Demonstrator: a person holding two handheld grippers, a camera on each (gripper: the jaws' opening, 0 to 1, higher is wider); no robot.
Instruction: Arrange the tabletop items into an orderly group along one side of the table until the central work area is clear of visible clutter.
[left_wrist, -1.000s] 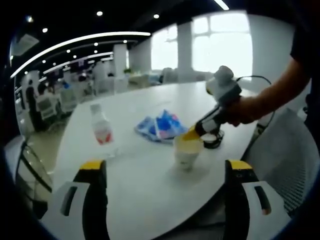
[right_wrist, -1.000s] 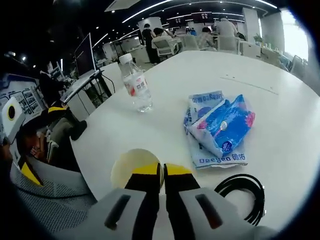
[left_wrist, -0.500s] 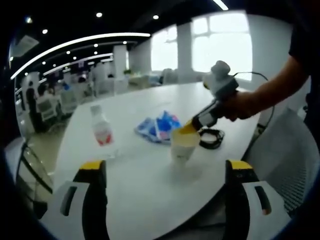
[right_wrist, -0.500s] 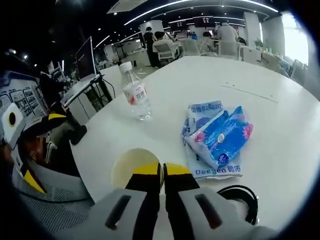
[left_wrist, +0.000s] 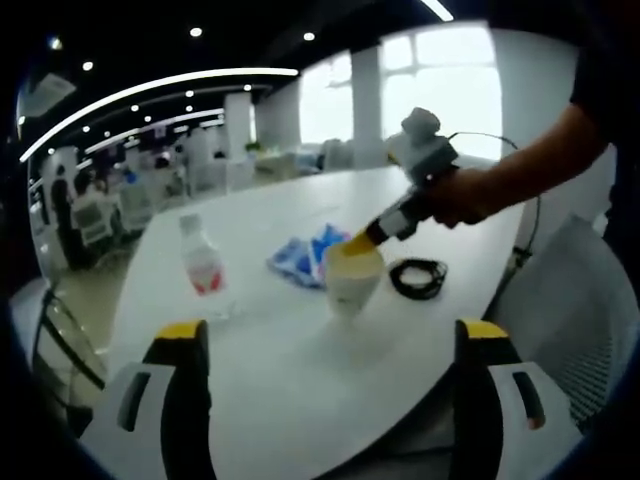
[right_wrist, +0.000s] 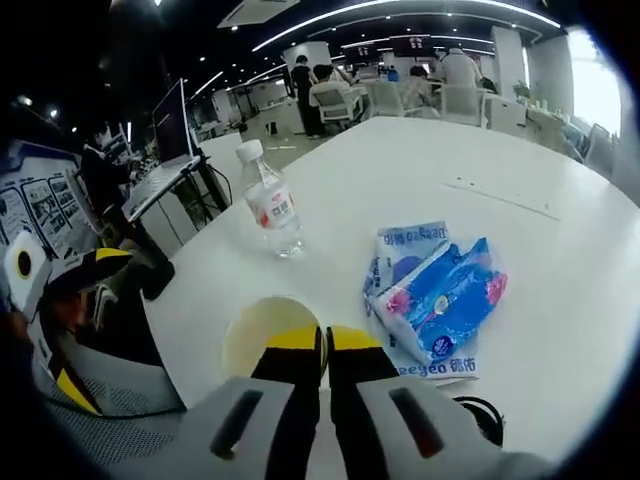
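On the white table (right_wrist: 560, 150): blue tissue packs (right_wrist: 437, 295), lettering partly legible "...geo"; water bottle (right_wrist: 271, 203), red-white label unreadable. Right gripper (right_wrist: 325, 345) pinches the paper cup (left_wrist: 351, 276) rim, beside the packs. Left gripper (left_wrist: 325, 345) spread, empty.

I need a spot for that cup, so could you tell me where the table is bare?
Bare: the table beyond the bottle and tissue packs. Crowded: near edge, around the cup, packs and cable.
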